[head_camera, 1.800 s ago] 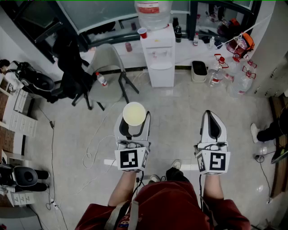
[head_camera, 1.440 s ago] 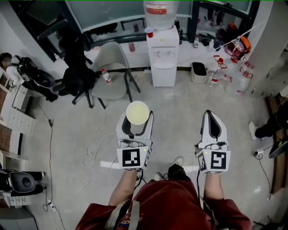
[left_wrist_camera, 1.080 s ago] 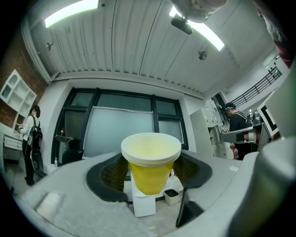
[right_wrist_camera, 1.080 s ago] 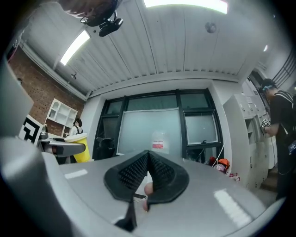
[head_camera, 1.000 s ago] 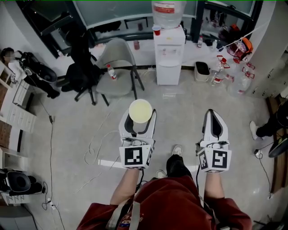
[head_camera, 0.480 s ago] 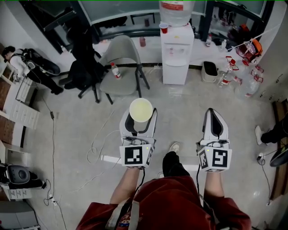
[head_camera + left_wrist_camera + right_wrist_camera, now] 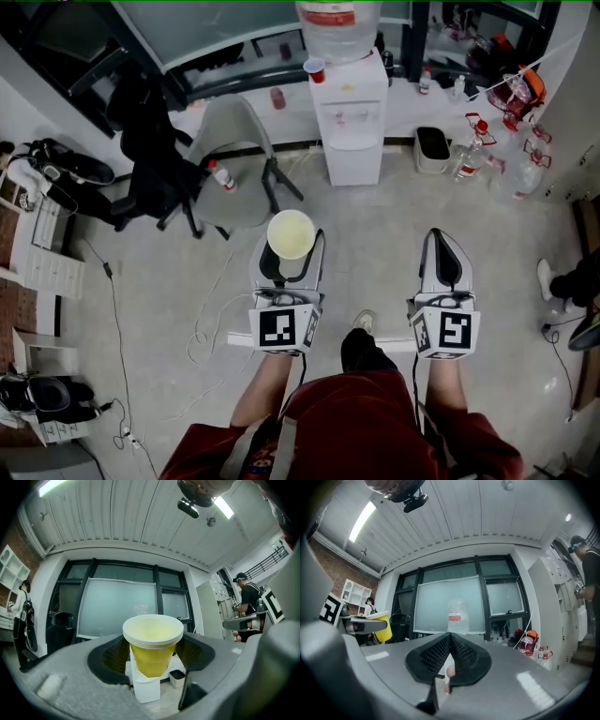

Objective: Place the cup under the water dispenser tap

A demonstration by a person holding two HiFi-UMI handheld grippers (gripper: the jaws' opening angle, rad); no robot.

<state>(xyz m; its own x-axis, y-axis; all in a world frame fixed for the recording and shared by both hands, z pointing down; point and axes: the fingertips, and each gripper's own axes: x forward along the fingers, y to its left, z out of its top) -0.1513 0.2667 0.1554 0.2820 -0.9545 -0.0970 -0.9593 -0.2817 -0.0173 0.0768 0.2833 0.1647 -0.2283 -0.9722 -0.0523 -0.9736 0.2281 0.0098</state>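
Yellow disposable cup [image 7: 291,233] sat clamped in left gripper [image 7: 288,257] fingers, well apart from white water dispenser [image 7: 349,122]. Right gripper [image 7: 443,247] fingers pressed together, empty. Approach & placing under tap not yet done.

A grey chair [image 7: 230,131] stands left of centre in the upper part of the head view, with a plastic bottle [image 7: 217,175] lying on its seat. Just left of it hangs a heap of dark clothing [image 7: 150,141]. A white cable [image 7: 208,309] loops across the pale floor [image 7: 375,225] at left centre. At upper right sits a small dark-lined bin [image 7: 432,148], with clear bottles [image 7: 473,155] beside it and an orange bag [image 7: 527,84] above them.
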